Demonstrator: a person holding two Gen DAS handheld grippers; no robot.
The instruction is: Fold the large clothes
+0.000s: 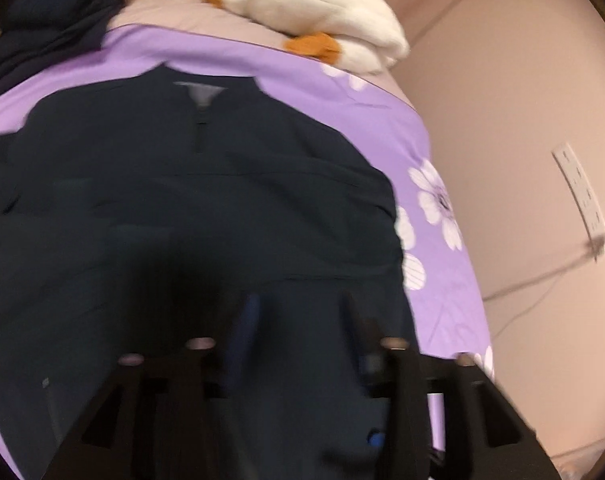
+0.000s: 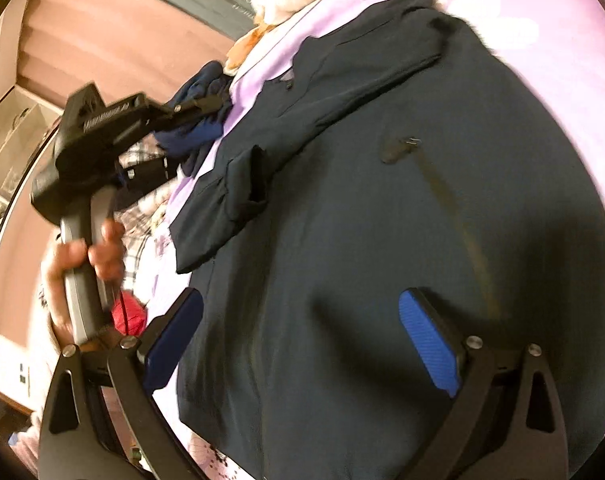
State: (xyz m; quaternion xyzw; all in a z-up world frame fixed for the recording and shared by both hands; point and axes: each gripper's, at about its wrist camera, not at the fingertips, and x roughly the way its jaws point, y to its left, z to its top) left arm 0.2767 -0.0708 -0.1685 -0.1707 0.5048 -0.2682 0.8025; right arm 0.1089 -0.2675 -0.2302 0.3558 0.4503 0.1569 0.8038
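Dark navy jacket (image 1: pixel 206 208) spread flat on purple floral bedsheet (image 1: pixel 430 280), hem cut off. Left claw (image 1: pixel 298 320) blurred, parted, empty. Right claw (image 2: pixel 302 340) spread wide over jacket, gripping nothing.

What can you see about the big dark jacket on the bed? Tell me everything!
The dark navy jacket lies spread flat, front up, on the purple flowered bedsheet. It looks like smooth, thin fabric. A short zipper runs down from the collar, with a grey label inside the neck. One sleeve is folded across the body. No gripper pinches it.
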